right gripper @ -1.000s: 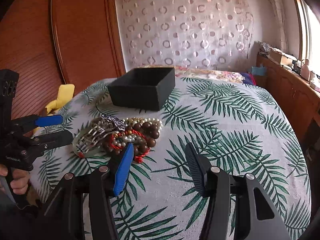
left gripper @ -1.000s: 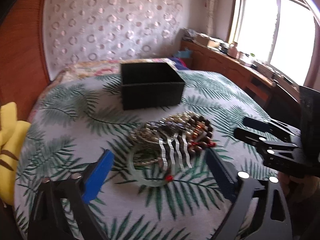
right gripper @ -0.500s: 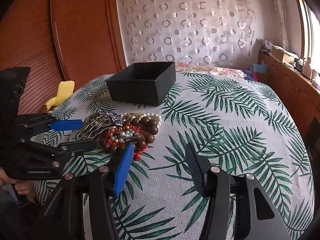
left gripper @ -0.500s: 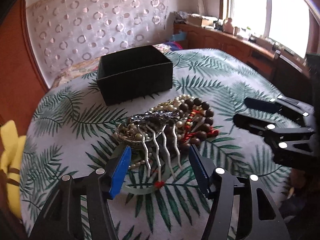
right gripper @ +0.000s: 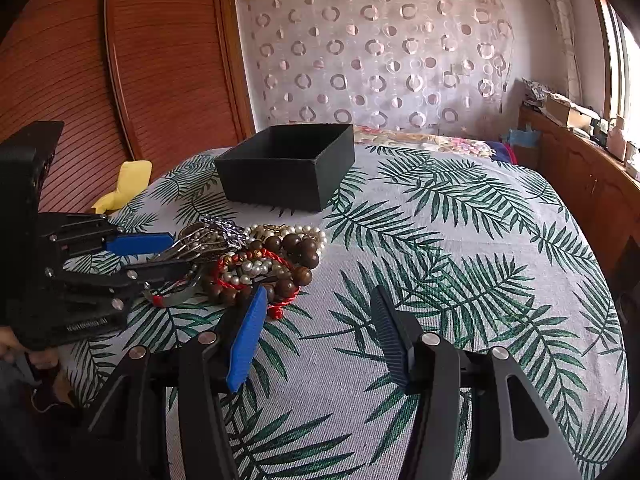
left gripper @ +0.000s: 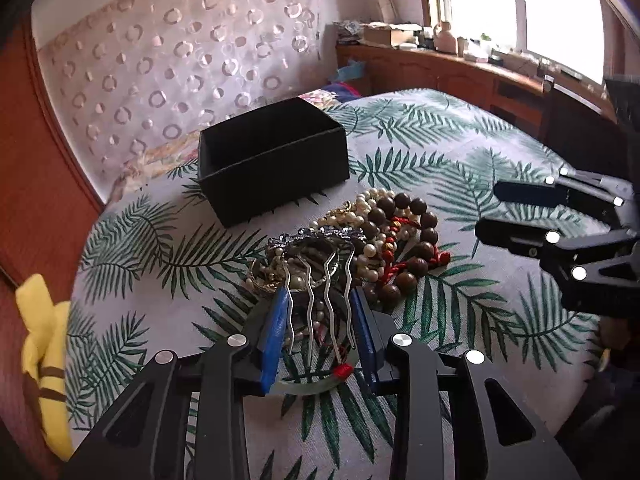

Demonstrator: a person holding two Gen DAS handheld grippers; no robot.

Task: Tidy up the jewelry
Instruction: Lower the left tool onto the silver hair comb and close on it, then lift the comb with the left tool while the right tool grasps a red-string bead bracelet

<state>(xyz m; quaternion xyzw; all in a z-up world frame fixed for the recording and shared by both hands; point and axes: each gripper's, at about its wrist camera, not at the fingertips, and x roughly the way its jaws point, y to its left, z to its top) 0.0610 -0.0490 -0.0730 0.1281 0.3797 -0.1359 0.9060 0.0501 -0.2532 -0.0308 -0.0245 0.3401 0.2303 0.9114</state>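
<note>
A pile of jewelry (left gripper: 400, 240) lies on the palm-leaf cloth (left gripper: 460, 152): brown wooden beads, pearls, red cord and a pale green bangle (left gripper: 312, 388). On top rests a silver hair comb (left gripper: 329, 280) with wavy prongs. My left gripper (left gripper: 319, 300) is closing, the comb's prongs stand between its blue pads, and the pads touch the outer prongs. The right gripper (right gripper: 318, 296) hovers open and empty just right of the pile (right gripper: 272, 264). An open black box (left gripper: 272, 160) stands behind the pile.
A yellow soft toy (left gripper: 40, 340) lies at the left edge by the wooden headboard (right gripper: 160, 80). A wooden sideboard (left gripper: 440, 68) with clutter runs under the window at the right. The cloth stretches bare to the right of the pile.
The left gripper rolled, moved in toward the pile and narrowed its jaws around the comb's prongs. The right gripper kept still and open.
</note>
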